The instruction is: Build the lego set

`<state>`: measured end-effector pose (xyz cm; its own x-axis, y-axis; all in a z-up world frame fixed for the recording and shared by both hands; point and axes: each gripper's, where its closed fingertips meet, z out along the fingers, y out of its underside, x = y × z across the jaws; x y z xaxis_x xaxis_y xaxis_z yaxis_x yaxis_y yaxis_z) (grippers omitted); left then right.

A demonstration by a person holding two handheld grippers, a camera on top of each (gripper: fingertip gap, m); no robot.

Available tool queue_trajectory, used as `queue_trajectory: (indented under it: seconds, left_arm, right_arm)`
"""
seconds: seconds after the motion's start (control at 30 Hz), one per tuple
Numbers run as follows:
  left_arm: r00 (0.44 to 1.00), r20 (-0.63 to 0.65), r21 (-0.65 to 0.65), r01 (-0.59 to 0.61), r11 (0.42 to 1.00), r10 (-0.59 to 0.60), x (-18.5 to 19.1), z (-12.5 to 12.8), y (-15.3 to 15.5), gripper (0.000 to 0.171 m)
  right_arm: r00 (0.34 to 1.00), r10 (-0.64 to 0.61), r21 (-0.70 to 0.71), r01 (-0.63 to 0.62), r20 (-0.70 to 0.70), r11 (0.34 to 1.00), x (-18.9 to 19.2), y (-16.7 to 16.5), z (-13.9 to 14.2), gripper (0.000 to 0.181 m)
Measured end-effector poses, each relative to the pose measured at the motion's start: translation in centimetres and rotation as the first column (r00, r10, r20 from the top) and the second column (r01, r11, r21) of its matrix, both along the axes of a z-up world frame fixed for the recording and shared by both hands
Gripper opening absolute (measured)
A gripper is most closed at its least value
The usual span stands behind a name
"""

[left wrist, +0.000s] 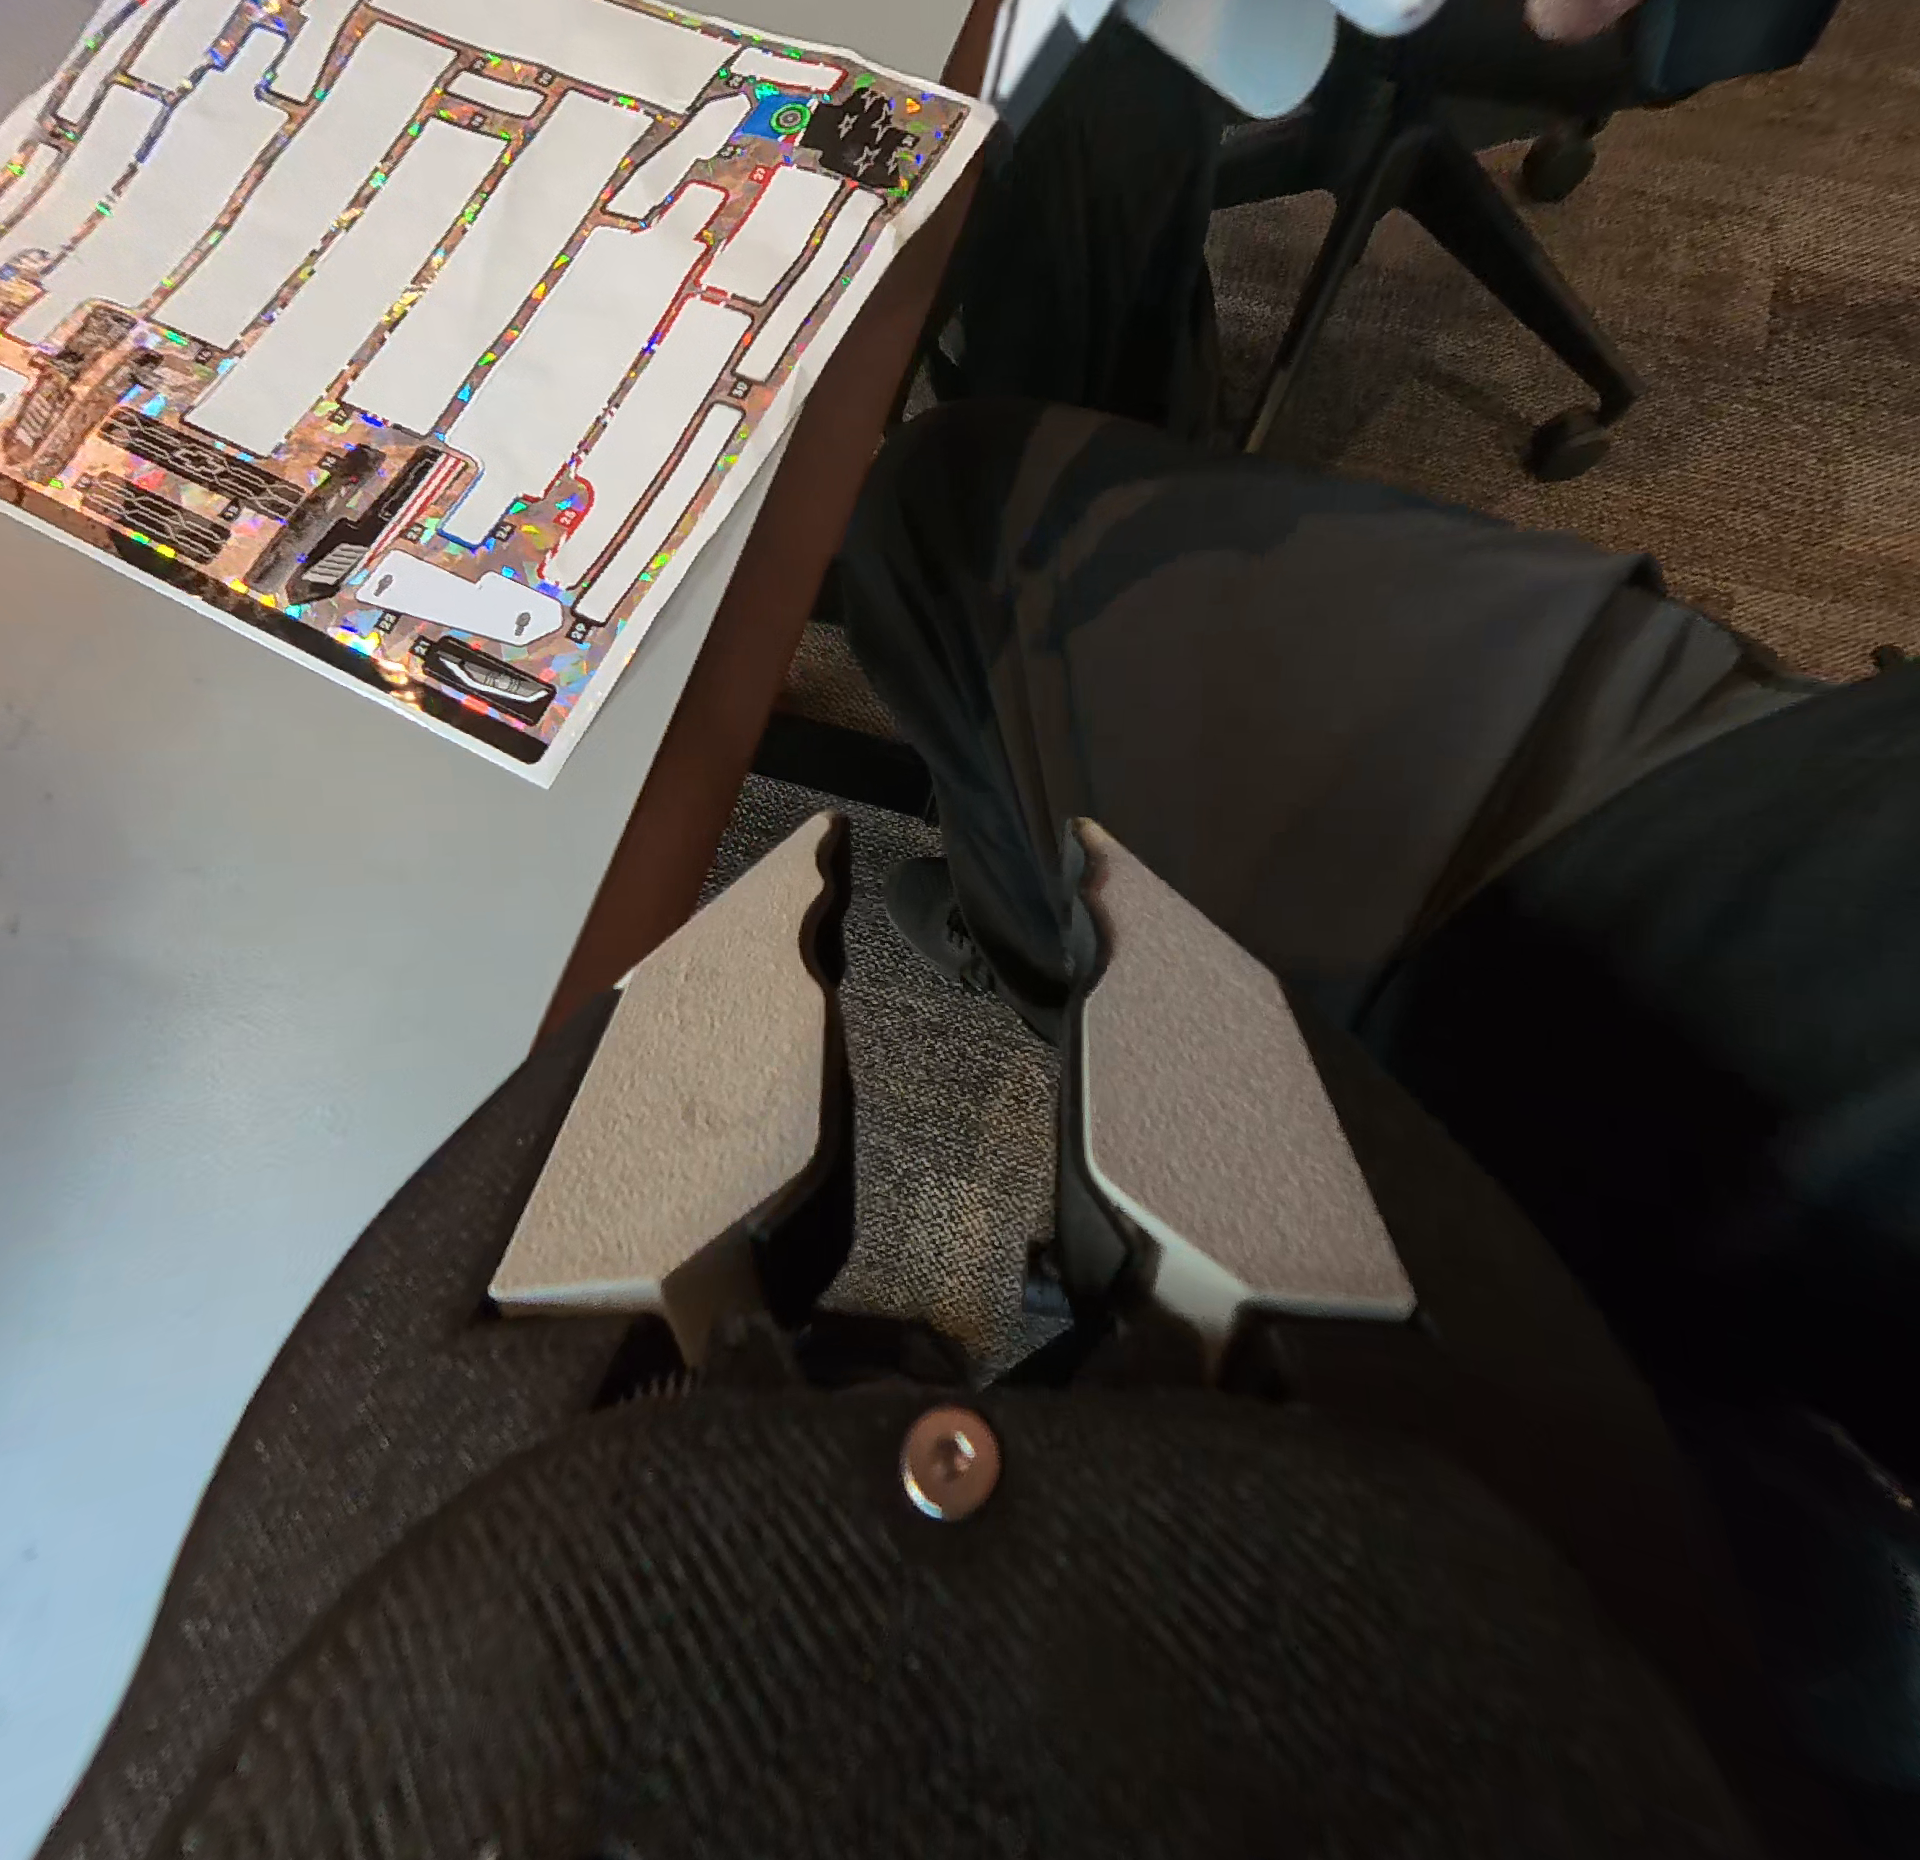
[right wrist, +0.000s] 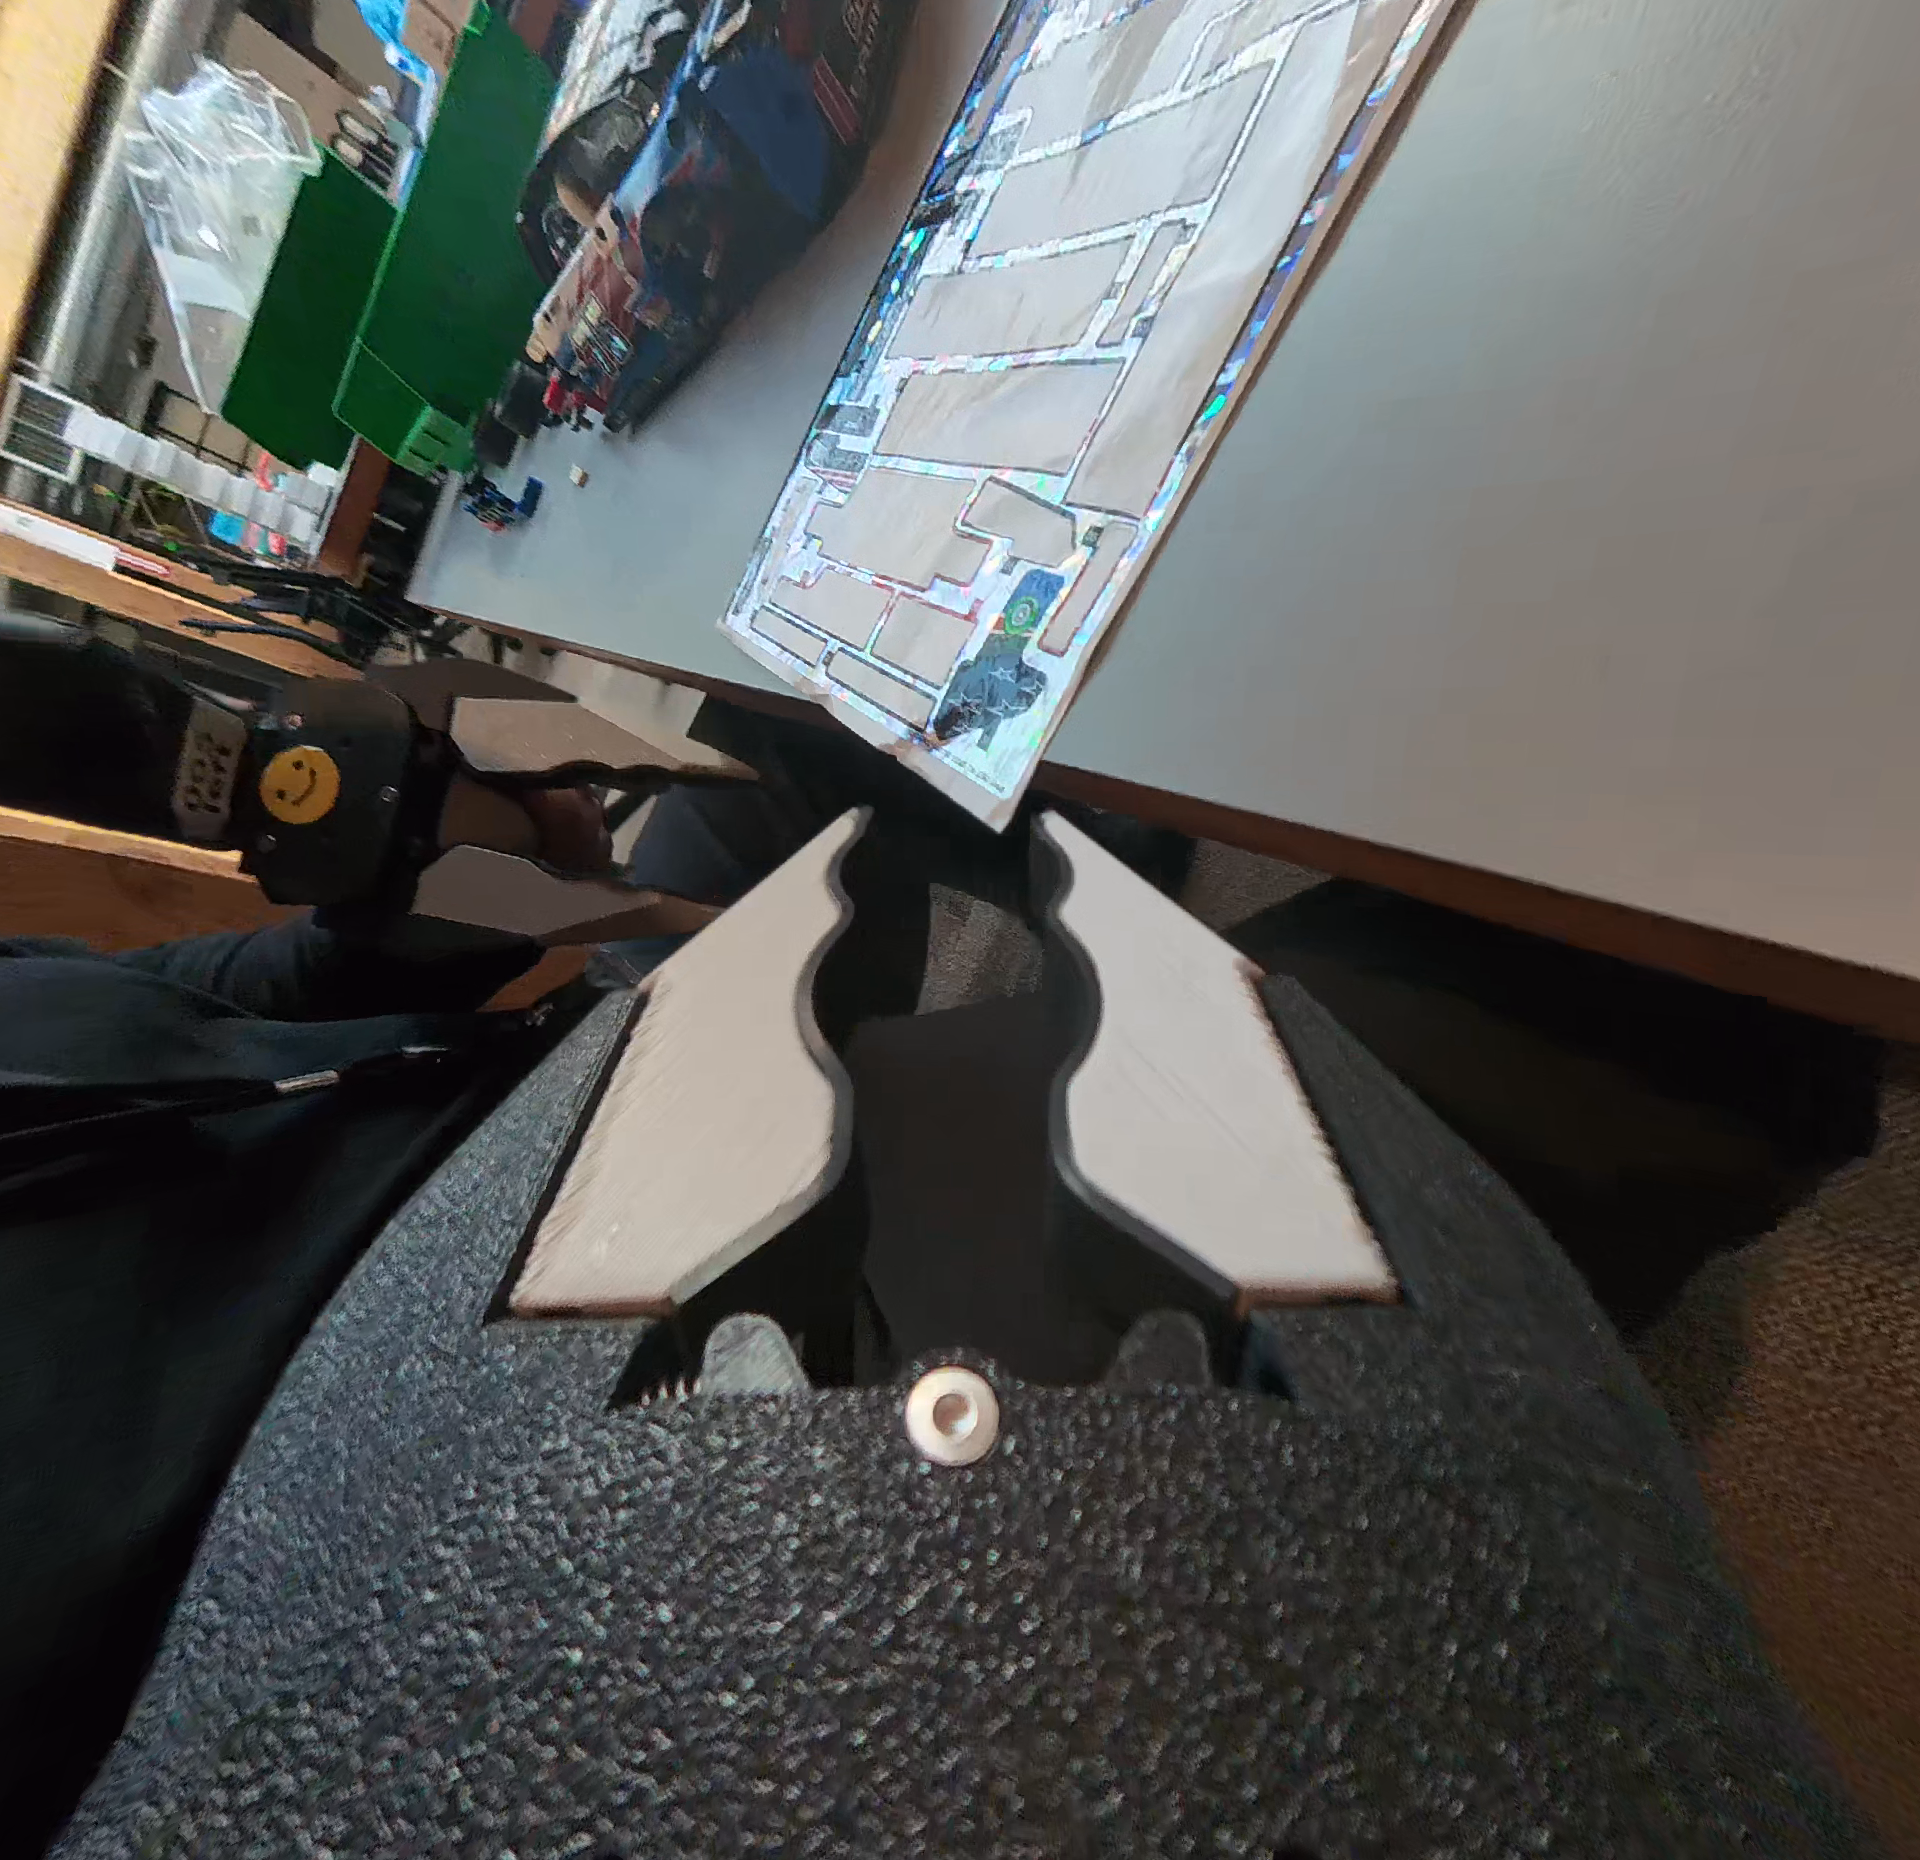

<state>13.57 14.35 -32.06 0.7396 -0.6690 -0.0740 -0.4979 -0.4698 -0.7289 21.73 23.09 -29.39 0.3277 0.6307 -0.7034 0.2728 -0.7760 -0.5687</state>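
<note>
Both tongs empty, jaws apart: left tongs (left wrist: 951, 854) off the counter (left wrist: 208, 979) edge, right tongs (right wrist: 951, 834) just below sticker sheet (right wrist: 1049, 356) corner. Lego pieces (right wrist: 613, 314) lie far across. I judge no build step begun; next, reach there

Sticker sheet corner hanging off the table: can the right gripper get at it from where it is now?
Probably yes. The right gripper is open, and the sticker sheet overhangs the table edge, its corner just ahead of the fingertips with nothing between.
</note>
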Motion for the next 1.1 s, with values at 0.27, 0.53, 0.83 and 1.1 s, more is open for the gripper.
queue_trajectory:
  seconds: [0.27, 0.53, 0.83, 1.1]
  left_arm:
    - [0.999, 0.032, -0.058, 0.017, 0.998, -0.015, 0.5, -1.1, -1.1, 0.039]
    - [0.949, 0.304, -0.327, 0.185, 0.927, -0.082, 3.6, -4.1, -3.3, 0.064]
    - [0.622, 0.781, -0.323, 0.327, 0.888, 0.055, 7.2, 3.6, -1.1, 0.058]
    - [0.591, 0.795, -0.333, 0.235, 0.913, 0.138, 7.1, 4.2, -0.2, 0.000]
  right_arm:
    - [0.992, -0.019, -0.111, 0.006, -0.123, 0.994, -0.4, -0.1, 0.8, 0.000]
    - [0.973, 0.064, -0.097, -0.087, -0.222, 0.992, 2.6, -2.6, 3.1, 0.000]
    - [0.932, 0.231, -0.006, -0.242, -0.280, 0.970, 6.5, -5.9, 4.3, 0.000]
    - [0.922, 0.337, 0.043, -0.335, -0.192, 0.941, 8.2, -7.1, 2.3, 0.000]
